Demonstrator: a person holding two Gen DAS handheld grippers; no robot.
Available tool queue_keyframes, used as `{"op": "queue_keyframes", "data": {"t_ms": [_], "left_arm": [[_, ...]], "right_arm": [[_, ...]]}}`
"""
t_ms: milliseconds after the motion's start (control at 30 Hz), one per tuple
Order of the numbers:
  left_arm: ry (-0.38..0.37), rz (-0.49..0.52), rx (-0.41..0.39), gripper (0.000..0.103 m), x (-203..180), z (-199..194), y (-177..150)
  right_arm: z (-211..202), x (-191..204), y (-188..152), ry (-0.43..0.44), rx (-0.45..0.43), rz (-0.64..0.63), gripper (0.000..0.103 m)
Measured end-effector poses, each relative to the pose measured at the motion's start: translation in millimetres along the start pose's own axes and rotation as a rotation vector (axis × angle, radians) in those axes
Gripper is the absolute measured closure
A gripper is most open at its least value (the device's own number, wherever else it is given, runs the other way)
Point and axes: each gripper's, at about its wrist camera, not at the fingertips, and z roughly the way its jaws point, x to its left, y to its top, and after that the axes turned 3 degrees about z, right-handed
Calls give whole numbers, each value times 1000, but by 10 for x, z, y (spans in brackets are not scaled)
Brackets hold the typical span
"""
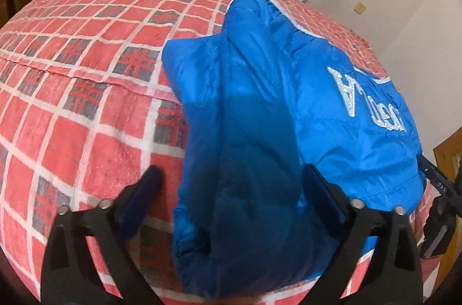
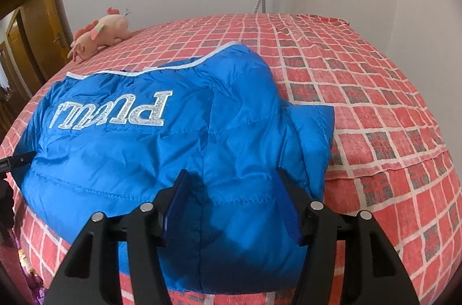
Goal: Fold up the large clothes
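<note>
The jacket (image 2: pixel 161 149) lay partly folded at the near edge of the bed (image 2: pixel 375 91), lettering up, one sleeve (image 1: pixel 245 108) laid across it. The left tool (image 1: pixel 234 189) stood open astride that sleeve, its pads not pressing on it. The right tool (image 2: pixel 231 201) stood open over the near hem, gripping nothing. The puffy, slick fabric could spring back or slide off the near edge if released unpressed. A plush toy (image 2: pixel 99 32) lay far off.

We see a bed (image 2: pixel 361 91) w/ red checked cover; blue puffer jacket (image 2: pixel 138 149) lies on it, pink plush toy (image 2: pixel 98 33) near far edge.
</note>
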Motion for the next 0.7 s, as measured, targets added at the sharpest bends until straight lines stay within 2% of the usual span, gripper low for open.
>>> {"op": "queue_keyframes", "data": {"t_ms": [67, 100, 167, 267, 367, 500, 700], "left_arm": [[-76, -17, -1, 48, -18, -41, 13], [-81, -28, -9, 55, -23, -76, 11], [-75, -20, -32, 60, -64, -116, 3], [-63, -1, -40, 61, -88, -103, -16], [-104, -31, -39, 63, -12, -54, 5], [-135, -56, -88, 73, 4, -177, 16], [-112, 16, -178, 77, -371, -530, 144]], "right_arm": [[6, -2, 5, -1, 1, 0, 43], [13, -1, 11, -1, 3, 0, 43], [25, -7, 24, -1, 5, 3, 43], [31, -9, 25, 0, 3, 1, 42], [31, -9, 32, 1, 4, 1, 42], [-8, -43, 43, 26, 4, 19, 42], [-246, -87, 69, 34, -46, 7, 42]]}}
